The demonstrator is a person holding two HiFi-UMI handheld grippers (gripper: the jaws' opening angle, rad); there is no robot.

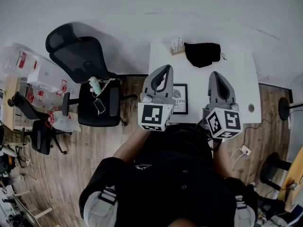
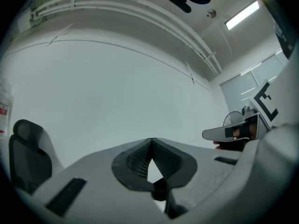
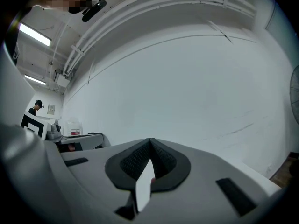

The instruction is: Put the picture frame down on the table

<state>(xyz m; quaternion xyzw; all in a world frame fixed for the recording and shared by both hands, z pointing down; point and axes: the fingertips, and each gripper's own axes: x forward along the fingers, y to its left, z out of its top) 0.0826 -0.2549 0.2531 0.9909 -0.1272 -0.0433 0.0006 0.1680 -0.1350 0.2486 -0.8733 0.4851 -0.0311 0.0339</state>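
A black picture frame [image 1: 180,99] with a white print lies flat on the white table [image 1: 239,86], near its front edge. Held above the table's near side, the left gripper [image 1: 164,70] sits just left of the frame and the right gripper [image 1: 216,75] just right of it. Neither touches the frame. In the left gripper view the left gripper [image 2: 150,140] points at the white wall with its jaw tips together and nothing between them. The right gripper [image 3: 150,141] looks the same in the right gripper view: tips closed, nothing held.
A black cloth bag [image 1: 202,54] and a small wooden holder [image 1: 177,46] sit at the table's far edge. A black office chair [image 1: 90,82] with items on its seat stands left of the table. A fan [image 1: 284,109] stands at the right.
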